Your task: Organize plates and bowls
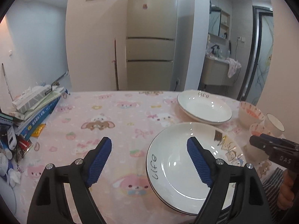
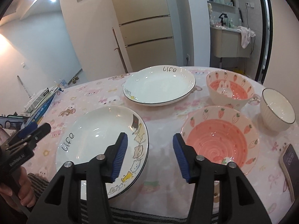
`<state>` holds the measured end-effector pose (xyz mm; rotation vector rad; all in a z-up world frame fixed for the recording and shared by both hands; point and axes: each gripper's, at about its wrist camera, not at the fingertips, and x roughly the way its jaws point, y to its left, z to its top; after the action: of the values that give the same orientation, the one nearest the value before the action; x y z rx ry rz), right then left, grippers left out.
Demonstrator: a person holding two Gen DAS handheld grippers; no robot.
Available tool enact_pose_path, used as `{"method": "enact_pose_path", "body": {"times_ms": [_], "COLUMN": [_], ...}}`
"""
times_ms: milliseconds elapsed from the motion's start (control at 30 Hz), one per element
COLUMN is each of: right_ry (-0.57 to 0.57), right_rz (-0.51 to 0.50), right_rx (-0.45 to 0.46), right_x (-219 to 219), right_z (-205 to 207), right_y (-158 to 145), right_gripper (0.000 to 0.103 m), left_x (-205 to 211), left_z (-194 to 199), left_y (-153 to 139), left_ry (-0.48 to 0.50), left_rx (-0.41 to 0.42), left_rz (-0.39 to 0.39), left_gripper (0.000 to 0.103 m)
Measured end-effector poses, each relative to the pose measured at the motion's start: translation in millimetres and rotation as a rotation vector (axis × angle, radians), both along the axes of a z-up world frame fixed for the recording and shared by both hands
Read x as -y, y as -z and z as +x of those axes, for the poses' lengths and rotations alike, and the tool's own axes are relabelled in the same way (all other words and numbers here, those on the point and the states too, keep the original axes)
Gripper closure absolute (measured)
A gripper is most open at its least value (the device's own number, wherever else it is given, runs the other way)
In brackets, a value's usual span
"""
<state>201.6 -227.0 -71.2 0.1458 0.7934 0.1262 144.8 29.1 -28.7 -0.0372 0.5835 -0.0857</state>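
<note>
Already stacked near the table (image 2: 162, 119) edge: two plates (image 2: 97, 140); third plate (image 2: 158, 85) apart behind; three bowls (image 2: 220, 140) unnested; left gripper (image 1: 149, 145) and right gripper (image 2: 150, 140) released, empty.

Open lane on the left, crowded right

Bare worktop (image 1: 89, 112) lies free between the book pile (image 1: 33, 110) and the near plates (image 2: 101, 140); rightward, the far plate (image 2: 158, 85), strawberry bowls (image 2: 220, 138), white bowl (image 2: 278, 110) and phone (image 2: 289, 168) stand close together.
</note>
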Motion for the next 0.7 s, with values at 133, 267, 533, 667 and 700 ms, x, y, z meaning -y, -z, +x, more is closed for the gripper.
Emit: {"method": "enact_pose_path", "body": {"times_ms": [133,267,533,667,700], "right_ry": [0.003,0.024,0.029,-0.001,0.000], "right_rz": [-0.026,-0.081,-0.123,-0.129,-0.134], "right_rx": [0.002,-0.001,0.183,0.246,0.253], "right_x": [-4,-8,-14,-19,-20], "right_z": [1,0,-20,-25,-25], "right_y": [0,0,-21,-25,-24], "right_gripper": [0.049,0.043,0.033,0.030,0.030], "left_x": [8,10,24,30,34], "left_z": [-12,-18,-35,-33,-32], "left_y": [-12,-16,-20,-9,-5], "left_ry": [0.057,0.071,0.067,0.067,0.074], "left_rx": [0.048,0.092,0.222,0.228,0.224], "left_rz": [0.014,-0.004,0.054,0.022,0.038], "left_gripper": [0.017,0.013,0.013,0.008,0.008]}}
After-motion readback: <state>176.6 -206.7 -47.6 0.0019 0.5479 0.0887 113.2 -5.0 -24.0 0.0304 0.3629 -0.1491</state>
